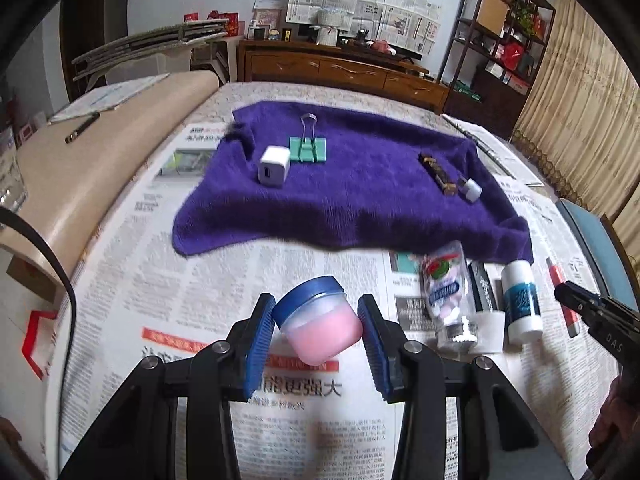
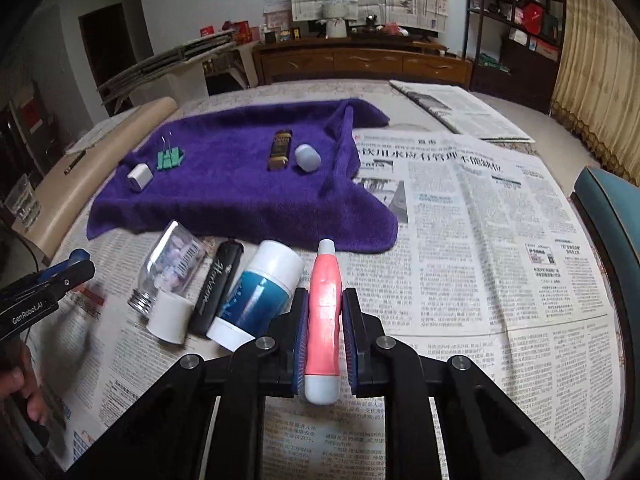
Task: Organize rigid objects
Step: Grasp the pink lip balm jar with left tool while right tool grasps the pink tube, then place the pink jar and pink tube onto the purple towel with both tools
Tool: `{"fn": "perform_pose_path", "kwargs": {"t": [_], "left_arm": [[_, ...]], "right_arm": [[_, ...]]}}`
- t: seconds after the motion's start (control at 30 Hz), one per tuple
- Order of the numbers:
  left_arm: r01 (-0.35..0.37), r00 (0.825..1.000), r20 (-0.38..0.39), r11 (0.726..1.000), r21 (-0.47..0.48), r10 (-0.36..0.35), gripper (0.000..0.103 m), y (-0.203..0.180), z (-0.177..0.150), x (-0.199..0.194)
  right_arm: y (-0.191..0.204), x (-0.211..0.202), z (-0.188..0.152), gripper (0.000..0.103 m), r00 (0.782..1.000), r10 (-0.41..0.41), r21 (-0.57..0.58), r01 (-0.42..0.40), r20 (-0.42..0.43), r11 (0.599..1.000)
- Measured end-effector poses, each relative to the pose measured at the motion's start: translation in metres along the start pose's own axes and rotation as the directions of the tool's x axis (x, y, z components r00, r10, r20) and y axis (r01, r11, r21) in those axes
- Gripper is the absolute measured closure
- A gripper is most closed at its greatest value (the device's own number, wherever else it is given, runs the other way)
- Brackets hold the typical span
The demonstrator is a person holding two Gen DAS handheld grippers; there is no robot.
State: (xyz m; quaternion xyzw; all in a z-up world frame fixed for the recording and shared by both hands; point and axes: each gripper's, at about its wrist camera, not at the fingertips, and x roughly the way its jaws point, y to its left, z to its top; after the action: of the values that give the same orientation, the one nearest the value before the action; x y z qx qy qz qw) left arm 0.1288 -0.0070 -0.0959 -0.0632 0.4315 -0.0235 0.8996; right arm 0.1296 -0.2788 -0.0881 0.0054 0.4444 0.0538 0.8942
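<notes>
While the left wrist view looks down, the left gripper (image 1: 318,326) clamps a small jar (image 1: 320,320) with blue lid and pink cream, tilted above the newspaper (image 1: 160,280); it seems light, stiff and a little slippery, so the round wall under the lid is the good place. From the right wrist view, the right gripper (image 2: 325,320) squeezes a slim pink pen-like tube (image 2: 325,312) at its middle, near the purple towel (image 2: 240,200).
</notes>
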Motion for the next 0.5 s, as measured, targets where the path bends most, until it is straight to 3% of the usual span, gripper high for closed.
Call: {"fn": "perform_pose_path", "kwargs": {"t": [0.5], "left_arm": [[0.032, 0.999, 0.033, 0.997, 0.069, -0.034, 0.062, -0.014, 0.065, 0.003]], "right_arm": [[0.007, 0.008, 0.046, 0.086, 0.999, 0.051, -0.016, -0.051, 0.001, 0.999]]}}
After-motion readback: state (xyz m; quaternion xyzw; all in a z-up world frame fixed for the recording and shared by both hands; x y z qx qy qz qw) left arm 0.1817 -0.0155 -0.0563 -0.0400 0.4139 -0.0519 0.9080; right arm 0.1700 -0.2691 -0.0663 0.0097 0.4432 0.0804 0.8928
